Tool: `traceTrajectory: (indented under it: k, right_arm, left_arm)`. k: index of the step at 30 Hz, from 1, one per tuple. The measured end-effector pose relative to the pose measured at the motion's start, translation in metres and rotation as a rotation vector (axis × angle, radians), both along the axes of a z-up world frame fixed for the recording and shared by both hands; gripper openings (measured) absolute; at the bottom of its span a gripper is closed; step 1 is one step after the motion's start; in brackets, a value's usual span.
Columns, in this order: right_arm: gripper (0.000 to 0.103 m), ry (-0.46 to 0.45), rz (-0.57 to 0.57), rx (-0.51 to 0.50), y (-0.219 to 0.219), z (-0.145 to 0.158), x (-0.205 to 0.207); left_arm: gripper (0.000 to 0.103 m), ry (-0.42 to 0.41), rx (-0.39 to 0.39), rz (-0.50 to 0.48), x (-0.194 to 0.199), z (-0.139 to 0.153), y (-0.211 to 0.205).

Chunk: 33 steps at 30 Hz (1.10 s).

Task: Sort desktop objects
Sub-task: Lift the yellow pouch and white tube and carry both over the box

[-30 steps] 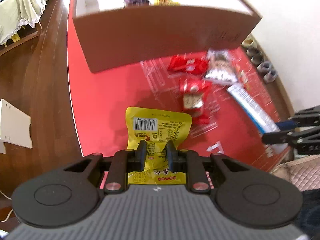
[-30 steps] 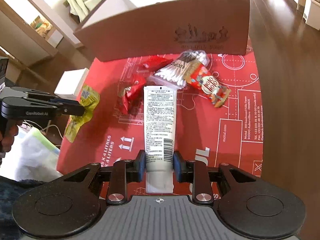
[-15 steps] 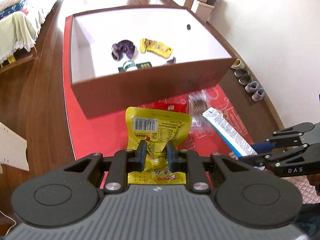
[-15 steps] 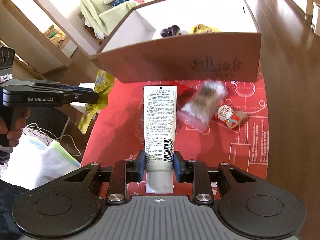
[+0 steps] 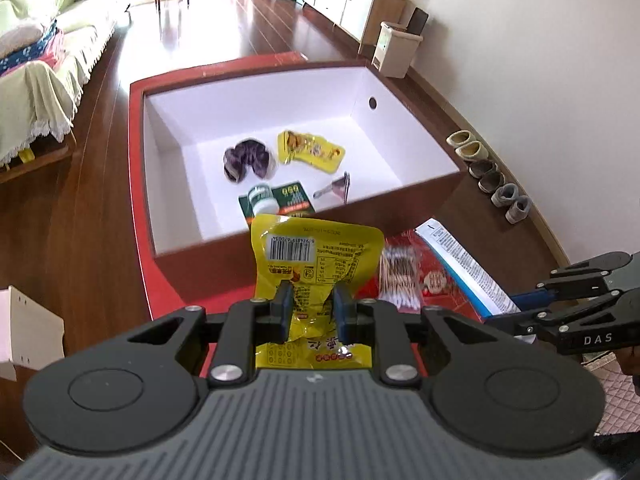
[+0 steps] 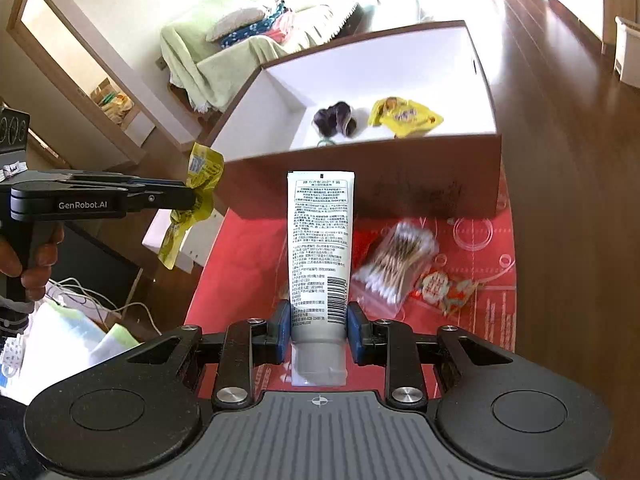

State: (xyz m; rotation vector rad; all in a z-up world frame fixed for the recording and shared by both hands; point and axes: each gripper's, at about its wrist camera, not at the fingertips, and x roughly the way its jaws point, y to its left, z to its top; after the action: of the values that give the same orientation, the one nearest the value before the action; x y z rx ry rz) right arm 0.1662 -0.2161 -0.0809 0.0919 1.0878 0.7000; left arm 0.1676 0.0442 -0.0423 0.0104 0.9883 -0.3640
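Note:
My left gripper [image 5: 309, 304] is shut on a yellow snack packet [image 5: 314, 258], held in the air just short of the brown box [image 5: 304, 232]. My right gripper [image 6: 318, 320] is shut on a white tube [image 6: 320, 248], also raised before the box's front wall [image 6: 400, 176]. The box's white inside holds a purple scrunchie [image 5: 244, 158], a yellow packet [image 5: 310, 150], a green card with a small jar [image 5: 276, 198] and a metal clip [image 5: 340, 188]. A bag of cotton swabs [image 6: 394, 266] and a red snack packet [image 6: 442, 286] lie on the red mat [image 6: 240, 272].
A person's hand [image 6: 24, 256] grips the left gripper's handle at the left of the right wrist view. Cables and bags [image 6: 72, 312] lie below it. Shoes [image 5: 496, 176] line the wall on the right. A sofa [image 5: 36, 80] stands far left on the wooden floor.
Both grippers have risen with their loads and moved toward the box; its inside has come into view. The snack packet and the tube have left the mat.

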Motion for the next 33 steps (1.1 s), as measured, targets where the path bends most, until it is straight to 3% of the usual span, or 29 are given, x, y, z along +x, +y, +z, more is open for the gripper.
traceTrajectory:
  k: [24, 33]
  right_arm:
    - [0.028, -0.120, -0.018, 0.031, 0.015, 0.032, 0.082]
    - [0.028, -0.125, -0.011, 0.045, 0.028, 0.033, 0.117]
  left_arm:
    - [0.017, -0.101, 0.030, 0.028, 0.069, 0.025, 0.003]
    - [0.017, -0.103, 0.032, 0.061, 0.102, 0.023, 0.005]
